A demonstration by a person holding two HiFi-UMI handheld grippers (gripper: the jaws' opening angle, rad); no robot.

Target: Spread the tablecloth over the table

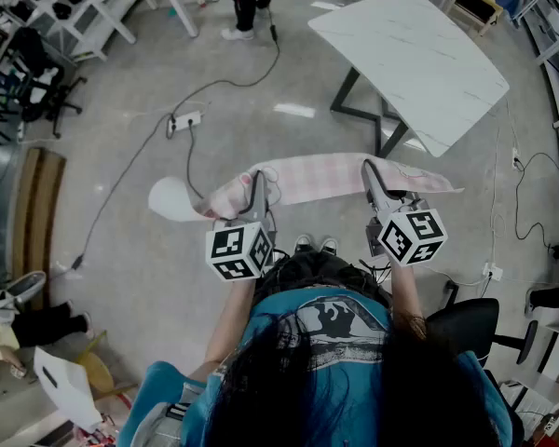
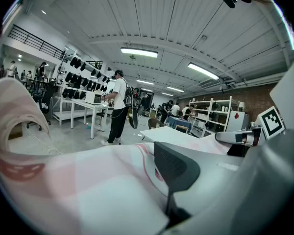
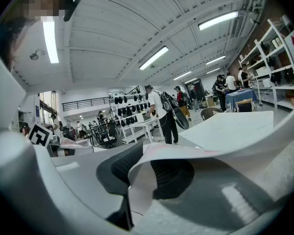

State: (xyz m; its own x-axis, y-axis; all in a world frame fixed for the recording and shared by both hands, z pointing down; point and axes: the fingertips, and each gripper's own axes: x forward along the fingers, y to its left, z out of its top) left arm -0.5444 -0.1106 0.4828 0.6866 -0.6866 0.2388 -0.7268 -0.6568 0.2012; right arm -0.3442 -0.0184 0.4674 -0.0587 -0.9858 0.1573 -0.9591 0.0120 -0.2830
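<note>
Person seen from above on a grey concrete floor (image 1: 121,250), holding a pink-and-white checked tablecloth (image 1: 307,177) in the air at about waist height, stretched as a narrow band between two hand-held tools. The left claw (image 1: 254,194) is pinched on the cloth near its left end; its own camera shows the fabric lying over one jaw with the dark pad of the other pressed against it. The right claw (image 1: 373,180) is pinched on the cloth near its right end, and there a folded edge runs in between the two dark pads. Both tools point roughly level and forward. The white marble-patterned tabletop (image 1: 419,54) on black metal legs (image 1: 354,96) stands ahead and to the right, well apart from the cloth and turned at an angle to the person, with nothing on it; no part of the cloth touches it yet. The step in hand looks like carrying the cloth to the table. To do it well, both pinches should hold firm and the hands should stay wide apart so the held edge stays taut. The person should square up to one long side, lift the edge clear above the surface and lay it down evenly from the far side.
</note>
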